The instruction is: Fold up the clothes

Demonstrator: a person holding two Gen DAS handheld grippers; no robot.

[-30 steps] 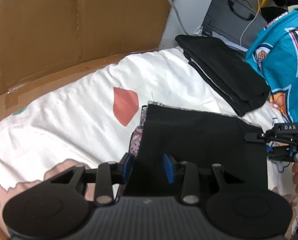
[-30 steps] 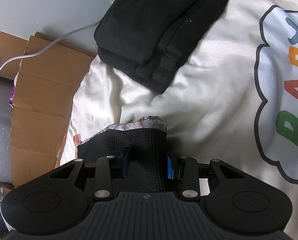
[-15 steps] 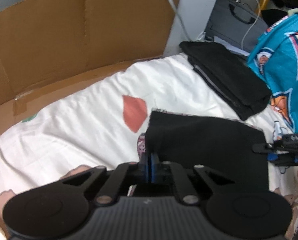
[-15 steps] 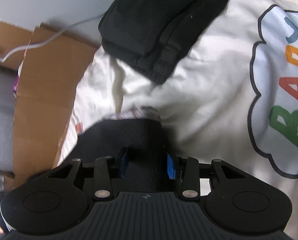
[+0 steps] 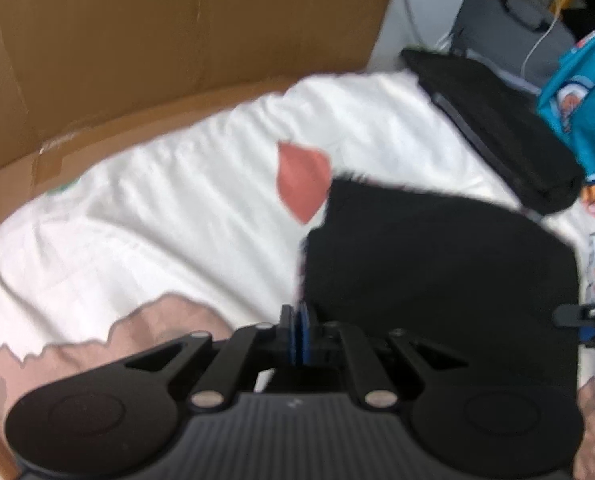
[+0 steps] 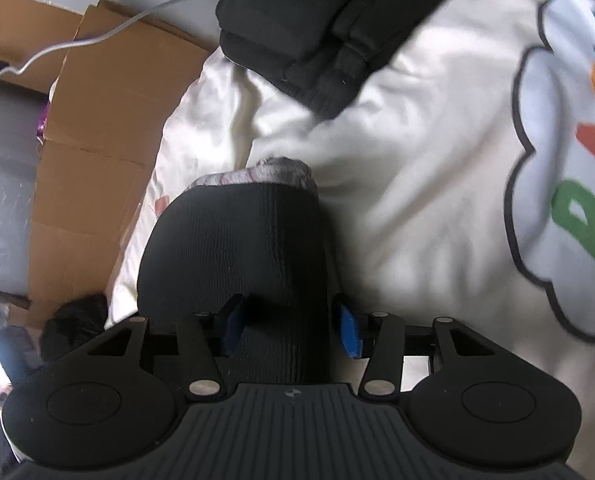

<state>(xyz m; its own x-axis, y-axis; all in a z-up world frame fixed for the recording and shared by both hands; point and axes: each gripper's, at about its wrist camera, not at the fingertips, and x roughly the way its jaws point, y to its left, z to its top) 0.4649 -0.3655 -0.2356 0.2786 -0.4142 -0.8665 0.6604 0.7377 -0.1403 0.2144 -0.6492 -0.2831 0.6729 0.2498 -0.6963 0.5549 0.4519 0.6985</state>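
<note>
A black knit garment (image 5: 437, 264) with a pale patterned lining lies on the white printed sheet (image 5: 157, 208). My left gripper (image 5: 298, 334) is shut, pads together at the garment's near left edge; whether cloth is pinched between them I cannot tell. My right gripper (image 6: 291, 322) is open, its blue pads on either side of a raised fold of the same garment (image 6: 237, 248). The right gripper's tip also shows at the right edge of the left wrist view (image 5: 589, 320).
A folded stack of black clothes (image 5: 493, 128) lies at the sheet's far right, also in the right wrist view (image 6: 321, 20). A cardboard sheet (image 5: 137, 40) stands along the far side. A teal printed garment (image 5: 585, 100) lies at the right. A white cable (image 6: 97, 36) runs over the cardboard.
My left gripper has shut from open at the garment's left edge. My right gripper has stayed open astride the garment, which now bulges up higher between its pads.
</note>
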